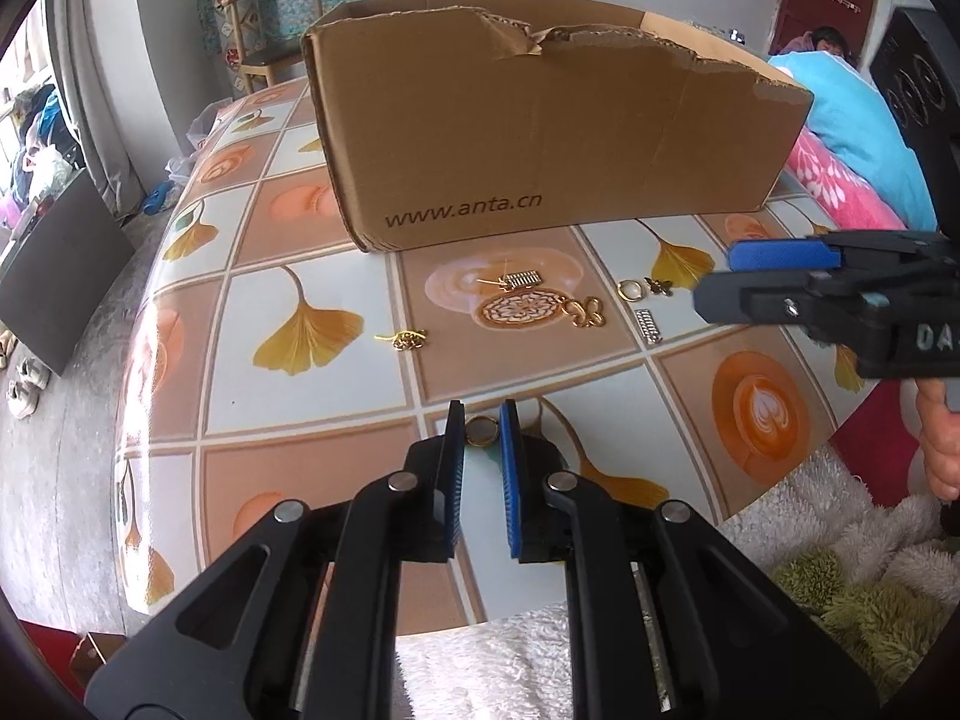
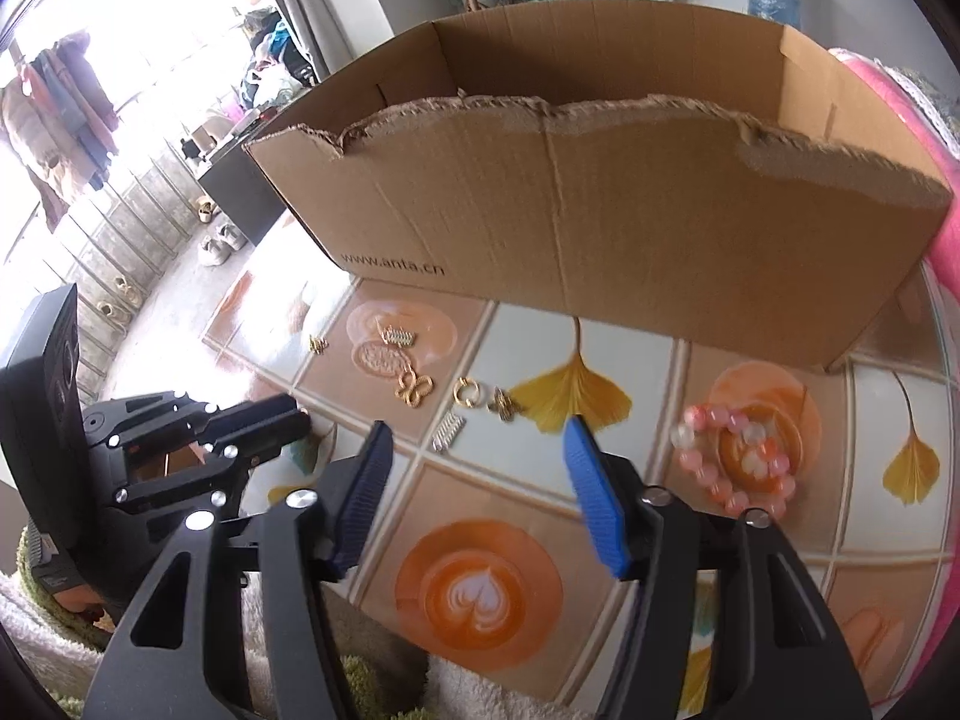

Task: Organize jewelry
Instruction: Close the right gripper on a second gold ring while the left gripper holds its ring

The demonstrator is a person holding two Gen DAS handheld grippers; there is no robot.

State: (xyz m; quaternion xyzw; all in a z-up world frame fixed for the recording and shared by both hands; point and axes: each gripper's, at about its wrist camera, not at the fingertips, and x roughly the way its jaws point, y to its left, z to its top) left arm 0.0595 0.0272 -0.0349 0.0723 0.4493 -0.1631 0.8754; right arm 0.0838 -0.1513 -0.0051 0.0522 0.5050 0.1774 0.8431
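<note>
Box: a brown cardboard box with a torn top rim stands on the tabletop at 12 o'clock from both tongs; printed web address on its near wall.
Box contents: the right wrist view looks over the rim onto bare inner walls only; its floor is hidden, so I cannot tell what lies inside.
Loose jewelry: outside the box, on the tabletop in front of its near wall: a gold comb-like piece, a gold knot pendant, a gold hoop, a small gold charm, a silver comb-like piece and a gold leaf brooch off at 9 o'clock from the rest.
Bead bracelet: pink and orange beads, at 3 o'clock from the right tongs, blurred.
Hard to make out: the small pieces are too tiny for detail; the right wrist view is smeared by motion.
Cut off: a thumb at the left view's right edge.
Left tongs: the left tongs are nearly closed, blue pads squeezing a gold ring at the tips, low over the tabletop.
Right tongs: the right tongs stand about half open, nothing between the pads, above the tabletop.
</note>
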